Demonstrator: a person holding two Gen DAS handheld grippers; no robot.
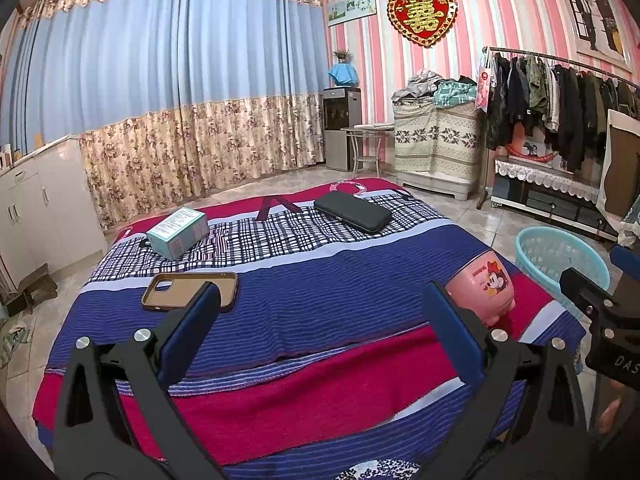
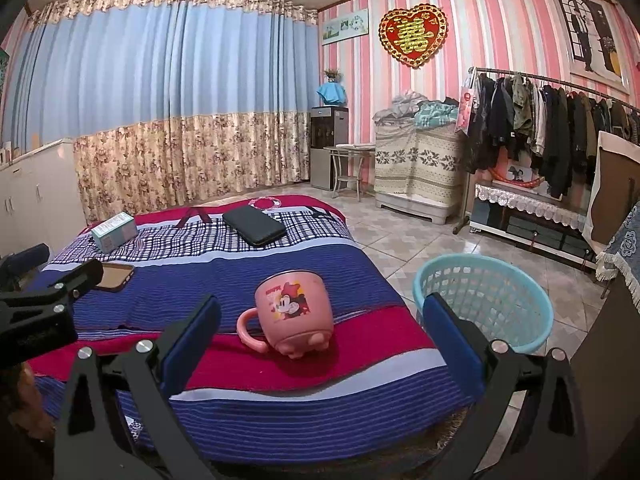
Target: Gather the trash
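Note:
A low table under a striped cloth (image 1: 320, 280) holds a pink Minnie mug (image 2: 294, 312), a brown phone case (image 1: 188, 290), a pale green box (image 1: 178, 232) and a black case (image 1: 352, 212). A light blue basket (image 2: 484, 304) stands on the floor right of the table; it also shows in the left wrist view (image 1: 560, 264). My left gripper (image 1: 320, 312) is open and empty above the table's near part. My right gripper (image 2: 320, 320) is open and empty, with the mug (image 1: 482, 288) just beyond its jaws.
White cabinets (image 1: 44, 208) stand at the left. A clothes rack (image 1: 560, 100), a covered chest (image 1: 436, 144) and a low shelf (image 1: 548, 196) line the right wall. Tiled floor (image 2: 400, 236) lies between table and wall.

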